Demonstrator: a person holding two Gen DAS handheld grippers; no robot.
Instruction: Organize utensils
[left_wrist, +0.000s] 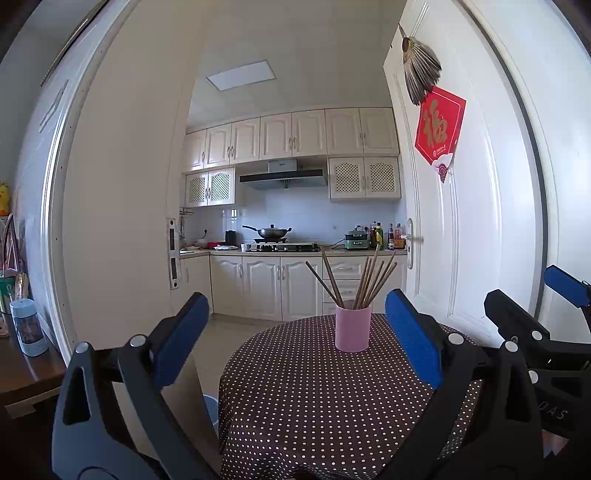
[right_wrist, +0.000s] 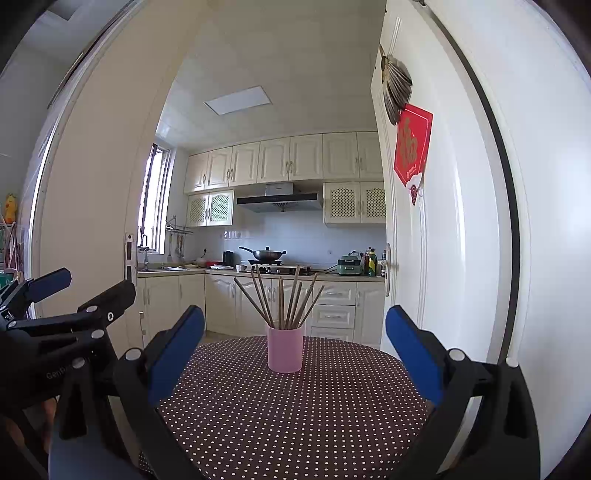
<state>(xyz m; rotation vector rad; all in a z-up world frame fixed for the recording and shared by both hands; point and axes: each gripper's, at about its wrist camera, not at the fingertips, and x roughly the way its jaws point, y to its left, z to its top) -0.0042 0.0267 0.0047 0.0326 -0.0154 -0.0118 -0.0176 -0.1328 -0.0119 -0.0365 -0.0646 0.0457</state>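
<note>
The left gripper (left_wrist: 295, 332) is spread wide with nothing between its blue pads, and the right gripper (right_wrist: 295, 343) is equally spread and empty; both hang back at the near edge of the polka-dot tablecloth (right_wrist: 295, 413), probably to frame the target before any approach. The pink cup (right_wrist: 285, 349) stands upright at frame centre, its chopsticks (right_wrist: 284, 299) fanned loosely, ends up, suggesting the sorting is already done or never begun.

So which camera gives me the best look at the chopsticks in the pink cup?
The right wrist view: the chopsticks stand near centre, fanned out of the pink cup between that gripper's open fingers. The left wrist view shows them whole too, but off to the right, closer to its right finger.
</note>
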